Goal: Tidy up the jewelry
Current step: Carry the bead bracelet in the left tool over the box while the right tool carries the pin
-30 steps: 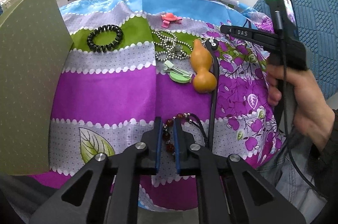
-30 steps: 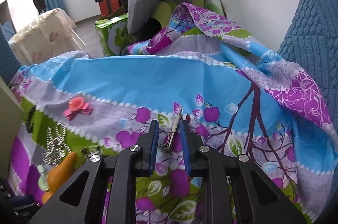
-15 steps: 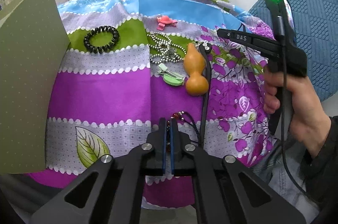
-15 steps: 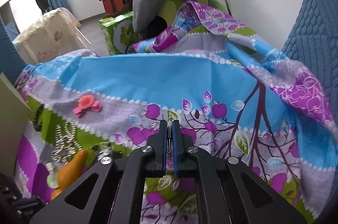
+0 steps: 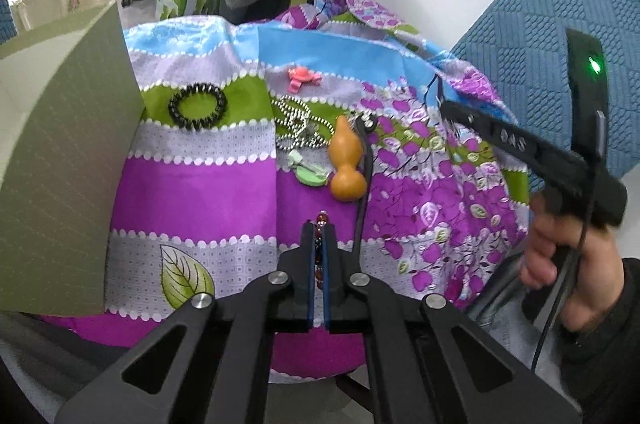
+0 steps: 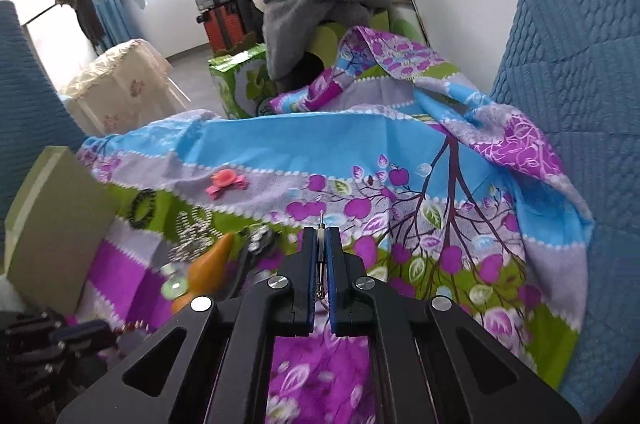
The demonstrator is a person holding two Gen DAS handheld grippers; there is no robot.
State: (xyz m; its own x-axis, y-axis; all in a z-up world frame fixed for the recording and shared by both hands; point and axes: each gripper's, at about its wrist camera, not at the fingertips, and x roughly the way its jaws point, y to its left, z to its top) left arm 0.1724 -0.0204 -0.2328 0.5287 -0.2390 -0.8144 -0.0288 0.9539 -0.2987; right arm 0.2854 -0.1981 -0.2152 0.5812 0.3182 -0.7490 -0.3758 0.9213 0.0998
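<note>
A string of dark red beads [image 5: 319, 256] sits pinched between the closed blue pads of the left tool [image 5: 319, 236], low in the centre of the left wrist view. The right tool [image 6: 321, 244] is clamped on a thin silver pin [image 6: 320, 248], lower centre of its view. Above the beads on the patterned cloth [image 5: 192, 192] lie an orange gourd [image 5: 346, 164], a green clip [image 5: 308, 170], a silver bead chain [image 5: 298, 124], a black coil hair tie [image 5: 198, 104] and a pink clip [image 5: 302, 77]. A green box [image 5: 60, 160] stands at the left.
</note>
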